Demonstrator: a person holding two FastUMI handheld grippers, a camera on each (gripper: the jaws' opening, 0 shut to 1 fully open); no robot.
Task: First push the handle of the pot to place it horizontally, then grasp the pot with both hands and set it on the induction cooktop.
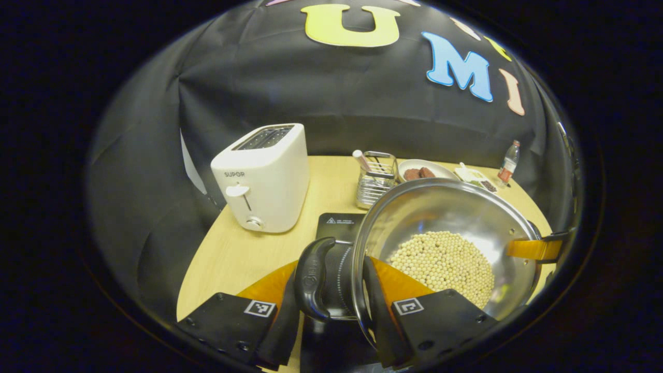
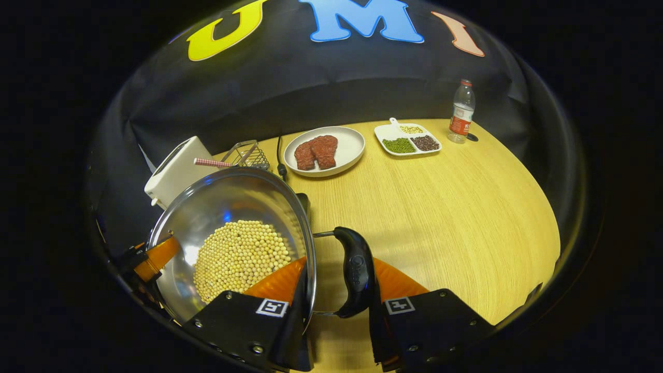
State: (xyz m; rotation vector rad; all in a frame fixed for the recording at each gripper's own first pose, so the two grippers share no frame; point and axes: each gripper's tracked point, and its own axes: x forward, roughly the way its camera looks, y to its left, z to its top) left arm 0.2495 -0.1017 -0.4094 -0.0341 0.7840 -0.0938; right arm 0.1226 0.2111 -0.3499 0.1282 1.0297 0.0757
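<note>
Now the carrying step is judged to be in hand: the pot (image 1: 445, 243) is held between both tools, the left gripper (image 1: 334, 290) clamped on one side handle (image 1: 313, 277), the right gripper (image 2: 336, 290) on the other handle (image 2: 355, 272). Ahead of the left fingers, partly beneath the pot, the induction cooktop (image 1: 339, 224) is seen, so a level, matched lowering onto it is called for next.
</note>
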